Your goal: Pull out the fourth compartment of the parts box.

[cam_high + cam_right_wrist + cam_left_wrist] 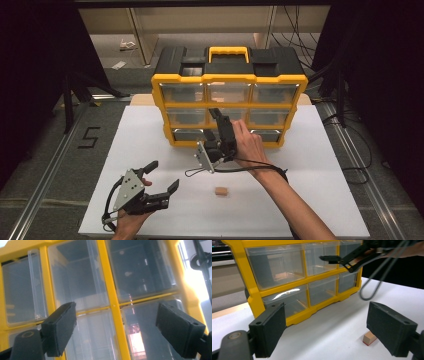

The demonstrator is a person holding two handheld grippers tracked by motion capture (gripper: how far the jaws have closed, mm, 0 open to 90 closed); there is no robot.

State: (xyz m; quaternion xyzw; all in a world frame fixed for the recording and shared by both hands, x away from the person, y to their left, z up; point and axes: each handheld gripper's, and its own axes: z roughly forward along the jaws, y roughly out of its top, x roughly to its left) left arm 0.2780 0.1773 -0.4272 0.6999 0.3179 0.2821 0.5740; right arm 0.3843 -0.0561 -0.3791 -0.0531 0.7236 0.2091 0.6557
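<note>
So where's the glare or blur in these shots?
Right gripper view: washed-out glare at the right edge, reflections on the clear drawers. Left gripper view: a bright streak on a lower drawer, near tongs soft. High view: dim, dark surroundings, white table evenly lit.

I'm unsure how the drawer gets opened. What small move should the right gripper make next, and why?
Probably ease the right gripper forward and close on a clear plastic drawer front: its jaws stand open just before the yellow drawer organiser, gripping nothing. The small wooden block lies on the white table.
</note>
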